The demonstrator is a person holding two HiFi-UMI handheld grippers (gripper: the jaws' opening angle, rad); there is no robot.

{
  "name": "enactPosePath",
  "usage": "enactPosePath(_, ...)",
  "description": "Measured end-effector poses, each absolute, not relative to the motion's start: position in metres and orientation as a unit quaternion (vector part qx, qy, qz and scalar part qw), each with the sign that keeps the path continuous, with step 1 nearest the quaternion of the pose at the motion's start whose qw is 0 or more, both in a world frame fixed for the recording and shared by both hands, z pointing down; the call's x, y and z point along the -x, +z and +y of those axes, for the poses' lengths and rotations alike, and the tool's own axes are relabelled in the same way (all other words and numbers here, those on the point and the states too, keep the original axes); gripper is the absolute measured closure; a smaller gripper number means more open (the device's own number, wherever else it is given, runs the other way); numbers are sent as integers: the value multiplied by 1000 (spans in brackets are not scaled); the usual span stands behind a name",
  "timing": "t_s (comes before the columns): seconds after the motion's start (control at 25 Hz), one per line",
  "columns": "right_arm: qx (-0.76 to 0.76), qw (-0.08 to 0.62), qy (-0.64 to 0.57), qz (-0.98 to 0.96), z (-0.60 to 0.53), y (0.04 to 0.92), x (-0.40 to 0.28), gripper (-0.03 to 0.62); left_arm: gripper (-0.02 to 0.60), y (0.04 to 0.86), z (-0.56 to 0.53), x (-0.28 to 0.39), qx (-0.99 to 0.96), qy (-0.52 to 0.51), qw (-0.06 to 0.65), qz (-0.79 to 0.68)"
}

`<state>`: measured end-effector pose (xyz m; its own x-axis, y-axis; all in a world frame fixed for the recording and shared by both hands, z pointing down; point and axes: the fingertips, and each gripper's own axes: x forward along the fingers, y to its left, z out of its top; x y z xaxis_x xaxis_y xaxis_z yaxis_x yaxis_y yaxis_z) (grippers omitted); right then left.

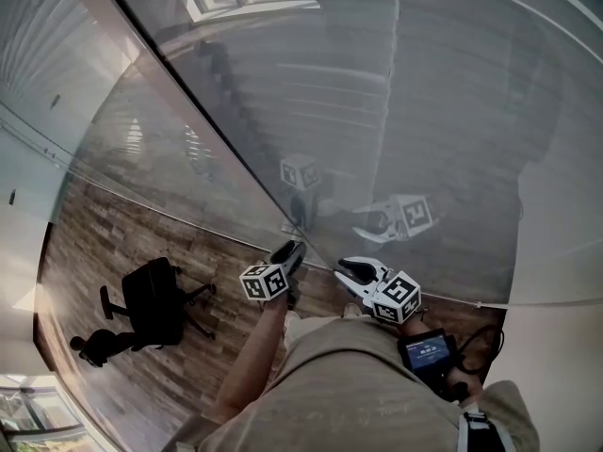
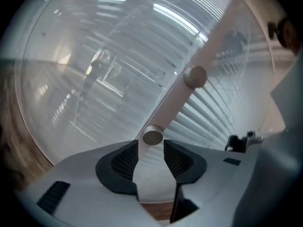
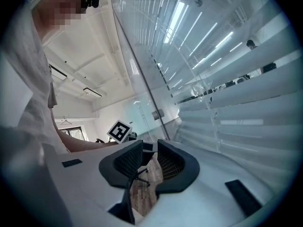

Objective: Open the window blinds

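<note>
In the head view, upper part of frame: glass wall (image 1: 452, 158) with blinds (image 1: 320, 92) behind it, slats running across. Lower centre: left gripper (image 1: 292, 250) tip-on to the glass. Right gripper (image 1: 344, 269) just to its right, jaws apart, near the glass. Faint reflections of both above them. Square markers on both cubes, no lettering. Lower right: small screen (image 1: 429, 350), digits too small to read. Lower left: black office chair (image 1: 151, 304) on wood floor (image 1: 94, 252).

In the left gripper view, centre: jaws apart, round knob (image 2: 152, 136) right at the mouth between the tips, thin gap at its left side, no clamping seen. Knob mounted on pale post (image 2: 210, 46) slanting to upper right, second knob (image 2: 194, 76) higher up. Blinds either side of post, behind glass.

In the right gripper view, lower centre: jaws apart and empty, only floor and chair leg seen through the gap. Marker cube (image 3: 119, 130) of left gripper left of centre. Blinds filling right half, narrow gaps between slats. Pale sleeve (image 3: 28, 79) at left edge.
</note>
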<state>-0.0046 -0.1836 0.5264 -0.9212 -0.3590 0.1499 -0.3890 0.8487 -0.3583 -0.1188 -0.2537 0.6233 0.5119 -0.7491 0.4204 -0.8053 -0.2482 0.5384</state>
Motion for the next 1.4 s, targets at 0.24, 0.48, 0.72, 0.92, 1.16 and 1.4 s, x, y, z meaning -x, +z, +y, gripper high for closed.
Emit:
enactPosePath(0.24, -198, 41, 198, -959, -185, 527, 3, 491, 408, 610, -252, 125, -797, 220, 144, -543)
enactPosePath(0.48, -193, 41, 198, -960, -184, 526, 6, 491, 413, 610, -262, 123, -794, 236, 118, -548)
enactPosePath(0.72, -196, 43, 198, -959, -186, 527, 4, 491, 449, 614, -259, 121, -797, 213, 157, -543)
enactPosePath(0.92, -197, 44, 199, -959, -187, 527, 4, 491, 452, 617, -257, 120, -798, 133, 254, -530)
enactPosePath(1.16, -193, 45, 199, -960, -186, 525, 5, 491, 453, 616, -255, 118, -779, 16, 373, -505)
enactPosePath(1.4, -190, 48, 199, -960, -189, 515, 10, 491, 451, 602, -260, 119, -755, -97, 463, -453)
